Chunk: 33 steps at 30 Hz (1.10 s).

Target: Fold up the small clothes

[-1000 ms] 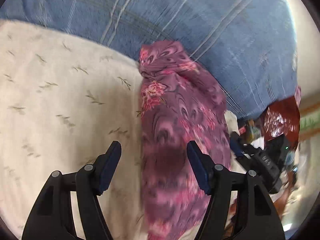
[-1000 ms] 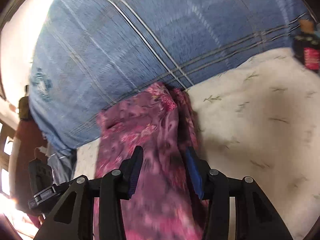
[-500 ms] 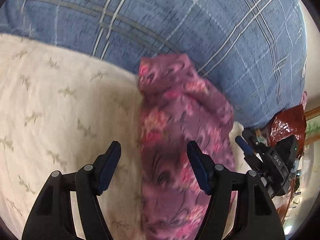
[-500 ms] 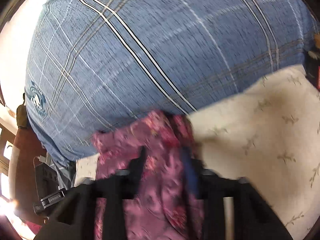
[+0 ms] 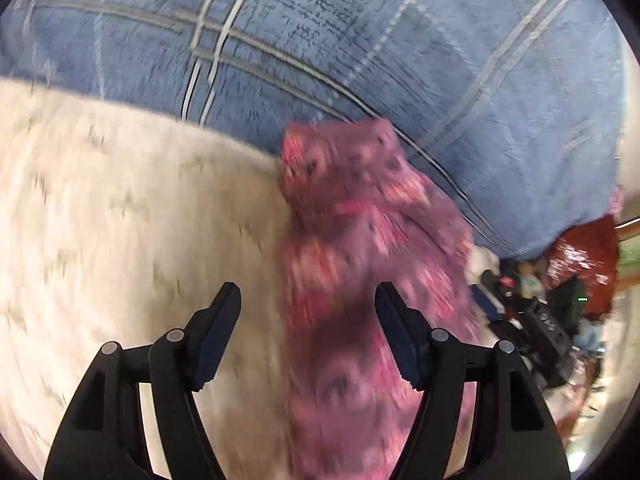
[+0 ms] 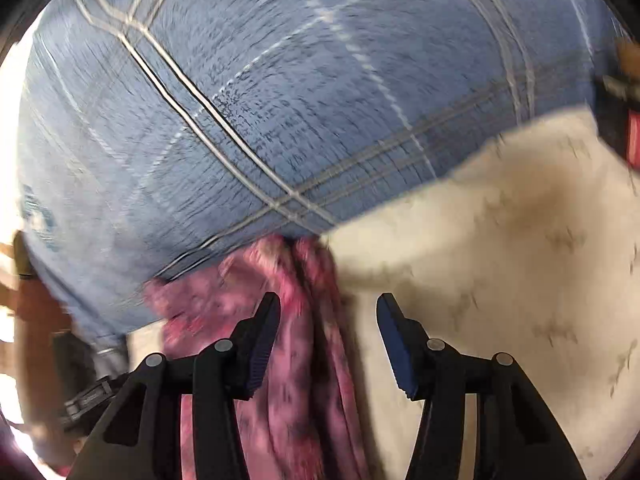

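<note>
The small purple-pink floral-patterned cloth garment (image 5: 360, 264) lies as a long, narrow bunched strip on the cream bedsheet with a faint sprig print (image 5: 120, 220), its far end butting against the blue plaid blanket (image 5: 360, 40) that rises behind. Its long axis runs straight away from both cameras, roughly in line with the way each gripper points, so neither gripper stands across it. In the left wrist view the strip passes under the right-hand side of the left gripper (image 5: 308, 332): cloth fills the right part of the gap and reaches the right finger, while the left finger hangs over bare sheet. That gripper is spread wide and grasps nothing. In the right wrist view the strip mirrors this, lying in the left part of the gap of the right gripper (image 6: 326, 340), beside its left finger; its jaws are closing a little, yet the pads do not press the cloth. The two grippers flank the strip from opposite sides, about equally near; blur hides the hem lines.
</note>
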Each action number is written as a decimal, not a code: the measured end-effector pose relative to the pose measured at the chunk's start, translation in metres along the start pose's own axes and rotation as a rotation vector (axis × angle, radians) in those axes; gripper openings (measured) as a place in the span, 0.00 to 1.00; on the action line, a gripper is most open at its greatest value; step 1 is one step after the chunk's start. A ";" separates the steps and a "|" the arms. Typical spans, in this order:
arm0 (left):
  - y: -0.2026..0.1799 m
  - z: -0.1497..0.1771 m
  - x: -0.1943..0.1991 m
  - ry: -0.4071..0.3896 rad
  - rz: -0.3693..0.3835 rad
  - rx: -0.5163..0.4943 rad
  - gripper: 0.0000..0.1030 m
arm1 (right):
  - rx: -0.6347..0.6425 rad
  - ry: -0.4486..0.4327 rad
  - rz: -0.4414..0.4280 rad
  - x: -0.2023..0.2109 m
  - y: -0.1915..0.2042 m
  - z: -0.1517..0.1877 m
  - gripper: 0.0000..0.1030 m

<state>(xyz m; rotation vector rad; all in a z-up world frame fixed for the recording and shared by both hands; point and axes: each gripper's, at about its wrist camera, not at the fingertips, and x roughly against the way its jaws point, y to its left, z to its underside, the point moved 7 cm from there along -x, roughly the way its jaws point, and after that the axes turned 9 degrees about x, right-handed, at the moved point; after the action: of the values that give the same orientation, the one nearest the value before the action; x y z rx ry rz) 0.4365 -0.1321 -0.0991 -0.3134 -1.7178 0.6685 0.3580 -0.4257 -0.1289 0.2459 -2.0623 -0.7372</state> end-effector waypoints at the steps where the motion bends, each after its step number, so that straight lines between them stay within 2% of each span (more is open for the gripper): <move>1: 0.002 0.008 0.003 0.018 0.033 0.016 0.67 | -0.014 0.013 -0.032 0.006 -0.004 0.007 0.51; 3: 0.005 0.030 0.004 0.054 0.084 0.042 0.67 | -0.017 0.032 -0.081 0.014 -0.008 0.026 0.51; 6: 0.008 0.058 -0.004 0.107 0.111 0.057 0.67 | 0.011 0.060 -0.145 0.011 -0.005 0.052 0.52; 7: 0.007 0.064 -0.003 0.109 0.111 0.053 0.67 | 0.017 0.059 -0.183 0.012 0.001 0.059 0.51; 9: -0.002 0.067 -0.006 0.088 0.100 0.020 0.67 | 0.047 0.115 -0.293 0.009 0.020 0.077 0.52; 11: -0.006 0.071 -0.010 0.110 0.112 0.032 0.67 | 0.155 0.106 -0.240 0.010 0.027 0.087 0.51; 12: -0.005 0.071 -0.012 0.109 0.112 0.037 0.67 | 0.165 0.100 -0.223 0.010 0.025 0.087 0.46; 13: -0.003 0.069 -0.011 0.105 0.107 0.036 0.63 | 0.144 0.083 -0.217 0.012 0.024 0.087 0.36; 14: -0.001 0.070 -0.006 0.089 0.087 0.032 0.49 | 0.127 0.066 -0.202 0.013 0.022 0.086 0.30; 15: -0.005 0.070 -0.005 0.074 0.071 0.022 0.43 | 0.138 0.045 -0.180 0.015 0.024 0.085 0.25; 16: -0.013 0.071 -0.006 0.058 0.056 0.012 0.33 | 0.160 0.031 -0.155 0.016 0.029 0.082 0.23; 17: -0.013 0.072 -0.001 0.039 0.045 0.003 0.27 | 0.198 0.016 -0.121 0.020 0.035 0.083 0.21; 20: -0.011 0.075 0.017 0.005 0.033 -0.017 0.23 | 0.240 -0.014 -0.066 0.029 0.050 0.085 0.20; 22: -0.006 0.082 0.034 -0.010 0.033 -0.026 0.21 | 0.235 -0.044 -0.066 0.043 0.059 0.088 0.19; 25: 0.001 0.095 0.072 -0.038 0.061 -0.054 0.07 | 0.218 -0.081 -0.117 0.076 0.064 0.100 0.19; 27: 0.006 0.106 0.098 -0.058 0.089 -0.063 0.08 | 0.212 -0.086 -0.155 0.089 0.075 0.113 0.19; 28: 0.009 0.112 0.106 -0.072 0.075 -0.074 0.08 | 0.211 -0.093 -0.161 0.094 0.080 0.120 0.19; 31: 0.030 0.118 0.113 -0.096 -0.025 -0.100 0.08 | 0.180 -0.097 -0.086 0.097 0.076 0.129 0.20; 33: 0.046 0.115 0.110 -0.071 -0.005 -0.046 0.15 | 0.139 -0.095 -0.009 0.093 0.065 0.127 0.20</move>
<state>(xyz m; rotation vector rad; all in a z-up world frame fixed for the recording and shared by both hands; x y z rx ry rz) 0.2917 -0.0665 -0.0523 -0.3206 -1.8031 0.6431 0.2084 -0.3622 -0.0785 0.3029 -2.2075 -0.6220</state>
